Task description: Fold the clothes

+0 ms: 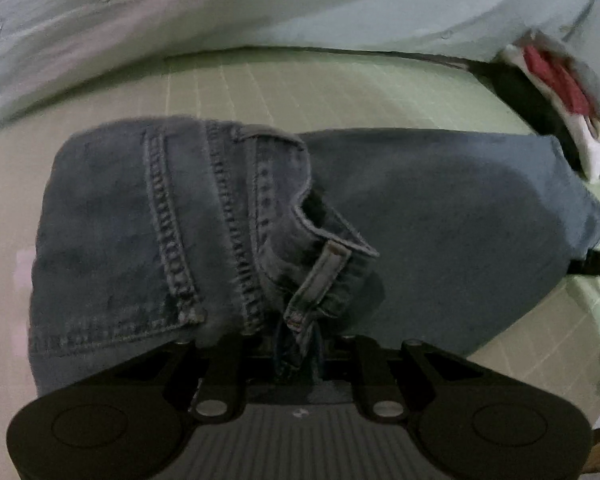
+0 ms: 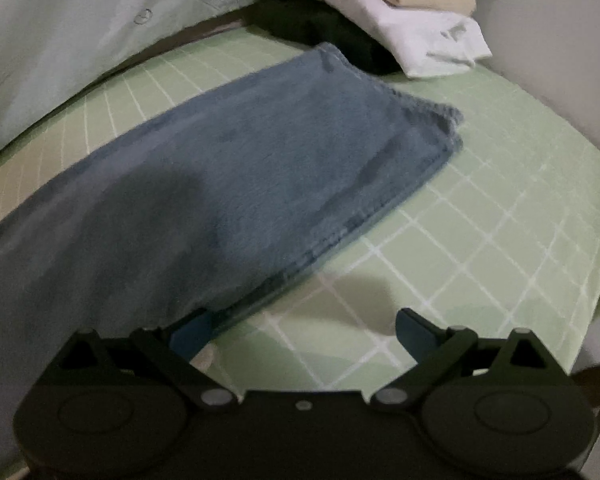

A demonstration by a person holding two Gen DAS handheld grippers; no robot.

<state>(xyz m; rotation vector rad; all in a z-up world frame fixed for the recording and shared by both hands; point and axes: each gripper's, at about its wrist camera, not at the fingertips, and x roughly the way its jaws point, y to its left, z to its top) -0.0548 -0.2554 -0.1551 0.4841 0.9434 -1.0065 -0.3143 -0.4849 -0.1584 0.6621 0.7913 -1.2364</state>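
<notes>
On green gridded mat point(image 2: 480, 240): jeans point(image 1: 440, 220) laid out lengthwise, waistband end bunched up under left gripper point(image 1: 298, 350), leg end flat and reaching toward stack of folded clothes point(image 2: 420, 28) at far edge. Pale sheet point(image 1: 260, 4) draped behind.

Left gripper: jaws nearly together, denim by belt loop point(image 1: 320, 280) caught between them; fingertips hidden under cloth, so depth of bite not readable. Counted as pinching waistband. Right gripper point(image 2: 304, 330): spread wide, blue pads point(image 2: 190, 334) bare, nothing between; left pad just at near edge of leg panel, right pad over open mat.

Step in hand, judged: carrying waistband end over onto legs for next fold.

Notes for doing it well:
- Confirm grip takes in both layers of waistband, not belt loop alone; loop alone likely to let bulk sag and twist.
- Lift only enough to clear lower layer, then travel along length of leg toward hem point(image 2: 432, 120).
- Bring right gripper onto near edge of leg panel to pin or pinch it, so lower layer keeps from dragging across mat.
- Keep side seams stacked; line up against mat grid.
- Set down before letting go, then smooth hump at stitched seams point(image 1: 172, 240).
- Stay clear of folded stack beside hem.
</notes>
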